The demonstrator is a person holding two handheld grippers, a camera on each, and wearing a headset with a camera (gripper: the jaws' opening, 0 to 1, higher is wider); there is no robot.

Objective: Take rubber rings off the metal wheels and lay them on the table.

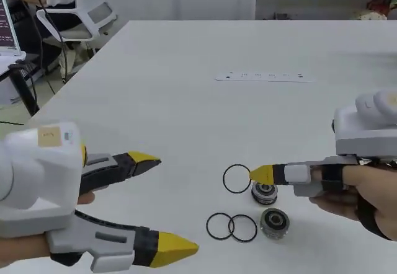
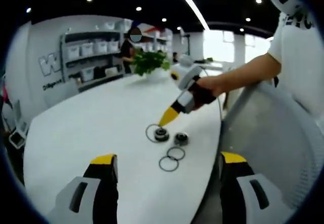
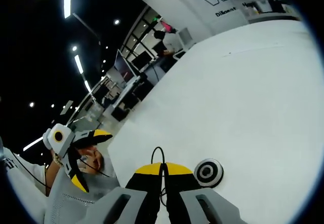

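Observation:
Two metal wheels lie near the table's front edge, one (image 1: 265, 191) just behind the other (image 1: 274, 220). My right gripper (image 1: 257, 174) reaches in from the right, shut on a thin black rubber ring (image 1: 236, 178) that hangs left of the rear wheel. In the right gripper view the ring (image 3: 154, 155) loops out from between the closed yellow tips (image 3: 162, 169), with a wheel (image 3: 208, 172) beside them. Two loose rings (image 1: 219, 225) (image 1: 243, 228) lie overlapping on the table left of the front wheel. My left gripper (image 1: 160, 203) hovers open at the lower left, holding nothing.
A flat white strip (image 1: 263, 77) lies further back on the white table (image 1: 186, 88). Office chairs (image 1: 80, 13) and a desk stand off the table's far left corner. A person (image 2: 132, 44) stands by shelves in the left gripper view.

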